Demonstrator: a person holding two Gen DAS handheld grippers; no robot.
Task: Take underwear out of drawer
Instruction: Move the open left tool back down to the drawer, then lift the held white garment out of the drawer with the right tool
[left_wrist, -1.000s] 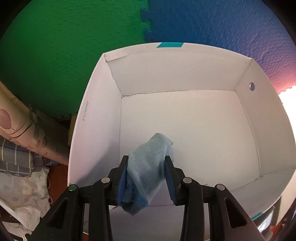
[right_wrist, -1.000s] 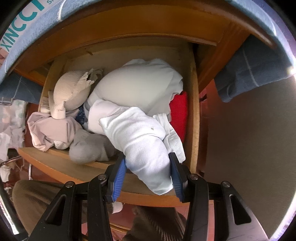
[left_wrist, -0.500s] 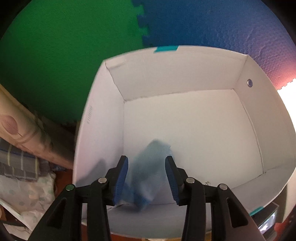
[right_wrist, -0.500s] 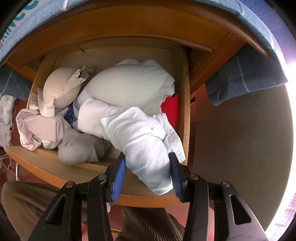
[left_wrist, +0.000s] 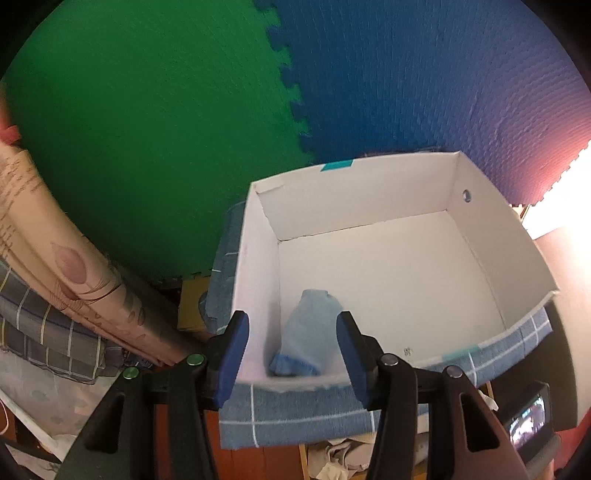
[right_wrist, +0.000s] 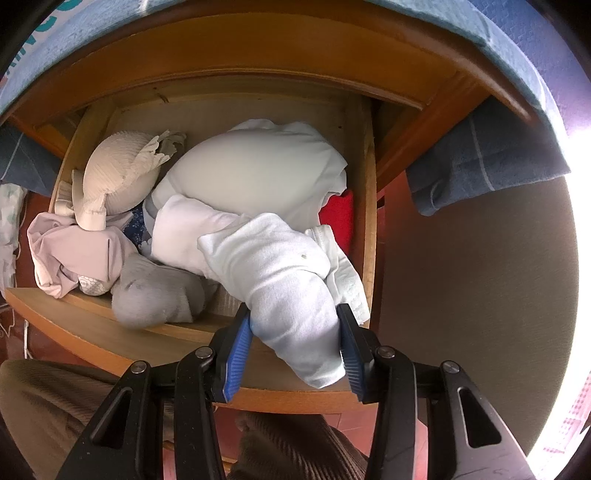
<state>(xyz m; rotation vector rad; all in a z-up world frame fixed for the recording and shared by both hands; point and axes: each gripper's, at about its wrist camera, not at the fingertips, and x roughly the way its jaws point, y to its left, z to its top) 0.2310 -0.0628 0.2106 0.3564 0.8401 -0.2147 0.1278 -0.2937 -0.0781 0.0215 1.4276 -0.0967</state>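
Right wrist view: right tongs (right_wrist: 293, 341) clamped on a pale white folded garment (right_wrist: 284, 280), taken to be underwear, lifted at the front edge of the open wooden drawer (right_wrist: 365, 206), near its right corner. Far end of the garment draped over the pile inside; near end hanging past the blue pads. Judged step: withdrawal of this piece, grip secured, extraction not yet complete.

Left wrist view: left tongs (left_wrist: 291, 356) spread apart, gripping nothing, held above the near rim of a white cardboard box (left_wrist: 491, 236). Light blue underwear (left_wrist: 306, 332) lying loose on the box floor, near the left-front corner, apart from both pads. Nothing else seen in the box.

Drawer contents noted: large white bundle (right_wrist: 255, 173) at the centre rear, red cloth (right_wrist: 338, 218) against the right wall, grey sock-like item (right_wrist: 155, 295) at the front, pinkish garment (right_wrist: 74, 254) at the front-left corner, cream lace piece (right_wrist: 118, 173) at the left rear. Further items beneath cannot be told.

Next move, as judged: lift clear of the front board until the trailing end frees from the pile, then carry across to the box. Risk: dragging the neighbouring white piece (right_wrist: 343, 269) along with it. Left tongs free for a further pick.
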